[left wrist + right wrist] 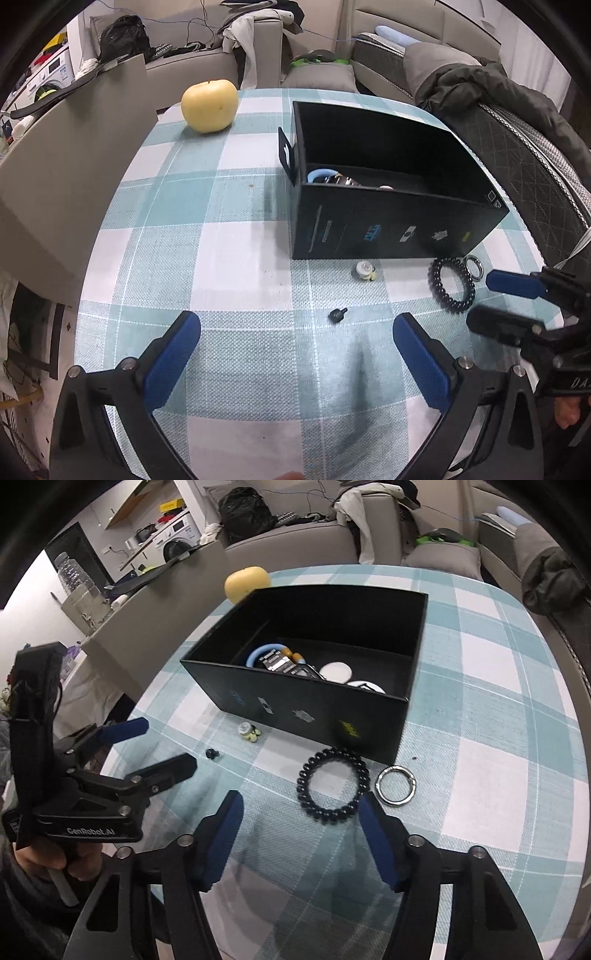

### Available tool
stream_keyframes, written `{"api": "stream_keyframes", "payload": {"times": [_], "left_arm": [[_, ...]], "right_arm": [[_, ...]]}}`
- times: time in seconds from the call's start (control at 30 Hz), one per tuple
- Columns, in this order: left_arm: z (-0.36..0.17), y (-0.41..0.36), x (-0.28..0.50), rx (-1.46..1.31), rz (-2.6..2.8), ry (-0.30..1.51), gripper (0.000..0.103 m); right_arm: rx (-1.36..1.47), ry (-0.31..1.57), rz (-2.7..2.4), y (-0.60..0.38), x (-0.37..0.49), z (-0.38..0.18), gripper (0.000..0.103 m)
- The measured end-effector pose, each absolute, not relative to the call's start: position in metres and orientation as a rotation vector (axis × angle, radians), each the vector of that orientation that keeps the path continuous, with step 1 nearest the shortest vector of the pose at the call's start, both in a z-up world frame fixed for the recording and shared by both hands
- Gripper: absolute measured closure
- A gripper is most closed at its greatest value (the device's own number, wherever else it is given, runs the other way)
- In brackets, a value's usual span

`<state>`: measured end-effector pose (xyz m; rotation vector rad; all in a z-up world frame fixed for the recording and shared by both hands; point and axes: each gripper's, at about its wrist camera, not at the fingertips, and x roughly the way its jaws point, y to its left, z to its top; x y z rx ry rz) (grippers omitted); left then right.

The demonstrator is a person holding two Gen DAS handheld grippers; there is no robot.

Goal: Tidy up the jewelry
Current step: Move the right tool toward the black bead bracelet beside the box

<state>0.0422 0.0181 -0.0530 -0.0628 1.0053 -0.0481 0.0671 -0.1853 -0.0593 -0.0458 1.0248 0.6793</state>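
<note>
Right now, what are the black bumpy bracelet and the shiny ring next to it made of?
The black bracelet looks like glossy beads, maybe glass, stone or plastic: each one shows a tiny bright glint. The ring looks like polished metal, silvery with mirror-like reflections.

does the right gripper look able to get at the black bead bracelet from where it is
Probably yes. The right gripper is open and the black bead bracelet lies flat on the tablecloth just ahead of its fingertips, nothing between them. The silver ring and black box sit close beside it.
</note>
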Motion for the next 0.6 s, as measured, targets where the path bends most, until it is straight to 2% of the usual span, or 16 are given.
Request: {"api": "stream_keyframes", "payload": {"times": [0.07,0.13,0.2,0.27,0.3,0.43,0.5,0.6], "left_arm": [[-0.055,0.019,0.041,-0.065,-0.065,1.012,0.004],[-0.056,0.018,0.041,-0.061,-0.083,1.021,0.012],[-0.06,0.016,0.041,-0.04,-0.1,1.034,0.028],[-0.062,0.014,0.041,-0.023,-0.104,1.037,0.041],[-0.064,0.012,0.041,-0.015,-0.114,1.037,0.044],[-0.065,0.008,0.039,0.008,-0.129,1.032,0.047],[-0.066,0.007,0.04,0.015,-0.136,1.035,0.054],[-0.067,0.009,0.041,0.006,-0.126,1.044,0.054]], "right_arm": [[-0.042,1.021,0.688,-0.183,0.067,-0.058,0.046],[-0.039,1.025,0.696,-0.178,0.069,-0.057,0.054],[-0.059,1.031,0.695,-0.171,0.071,-0.059,0.057],[-0.076,1.038,0.692,-0.166,0.072,-0.062,0.062],[-0.086,1.044,0.694,-0.163,0.072,-0.063,0.064],[-0.124,1.047,0.68,-0.157,0.072,-0.067,0.067],[-0.134,1.055,0.669,-0.155,0.074,-0.07,0.069],[-0.146,1.056,0.652,-0.154,0.077,-0.075,0.073]]}}
